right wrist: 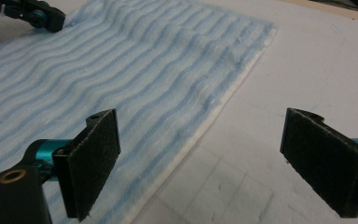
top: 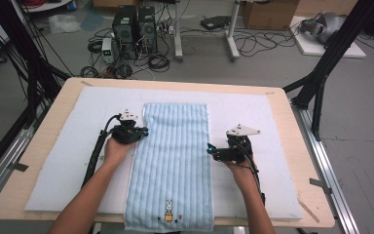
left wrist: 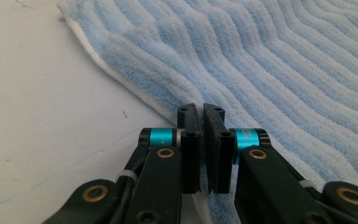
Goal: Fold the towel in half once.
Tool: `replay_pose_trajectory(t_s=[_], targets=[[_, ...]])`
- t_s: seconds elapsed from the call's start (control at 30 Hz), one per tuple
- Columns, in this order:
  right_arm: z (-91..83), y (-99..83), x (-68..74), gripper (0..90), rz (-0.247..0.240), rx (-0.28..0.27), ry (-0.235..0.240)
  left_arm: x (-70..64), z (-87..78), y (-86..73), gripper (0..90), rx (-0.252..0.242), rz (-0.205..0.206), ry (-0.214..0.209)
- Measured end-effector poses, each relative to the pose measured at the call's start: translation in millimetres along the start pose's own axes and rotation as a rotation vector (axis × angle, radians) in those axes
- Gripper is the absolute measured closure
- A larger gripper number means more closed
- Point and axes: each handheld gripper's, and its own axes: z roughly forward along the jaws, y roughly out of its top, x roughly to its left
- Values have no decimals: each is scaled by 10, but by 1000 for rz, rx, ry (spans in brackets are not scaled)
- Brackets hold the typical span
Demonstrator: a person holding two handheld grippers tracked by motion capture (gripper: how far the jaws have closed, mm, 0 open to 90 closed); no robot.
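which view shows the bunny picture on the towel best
The high view: the bunny picture sits in plain sight near the towel's near end. The left and right gripper views show the towel's blue stripes and edges instead.

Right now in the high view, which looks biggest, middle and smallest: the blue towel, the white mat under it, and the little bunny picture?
1. White mat: biggest, it spreads out past the towel on both sides.
2. Blue towel: middle, a long strip lying on the mat.
3. Bunny picture: smallest, a tiny patch near the towel's near end.
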Motion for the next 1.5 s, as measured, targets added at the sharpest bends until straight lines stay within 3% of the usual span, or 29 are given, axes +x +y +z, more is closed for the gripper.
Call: replay_pose_trajectory(t_s=[0.07,0.23,0.4,0.53,0.6,0.7,0.83,0.97,1.1,1.23,1.4,1.5], targets=[[86,44,-23,112,21,4,-1,7,-2,-2,854,0,0,-4],[370,162,-63,115,65,84,-21,69,-10,-13,853,-16,-72,-32],[580,284,-89,202,50,127,-51,82,-13,-14,853,-16,-75,-39],[704,304,-114,279,77,178,-74,92,-14,-17,852,-19,-83,-45],[755,286,-122,364,100,207,-51,93,-14,-18,853,-21,-88,-48],[758,291,-96,461,79,217,-84,96,-14,-18,854,-18,-89,-49],[721,296,-115,708,78,230,-77,93,-9,-16,858,-15,-90,-47],[727,295,-111,836,86,224,-29,126,-16,-18,861,-20,-117,-50],[745,307,-106,864,64,203,-57,156,-23,-3,862,-49,-151,-43],[712,332,-146,867,100,124,-66,207,-88,33,863,-120,-199,-65],[641,333,-99,866,65,127,-41,212,-157,25,862,-112,-176,-95],[566,332,-60,865,58,105,-27,194,-233,20,862,-133,-163,-106]])
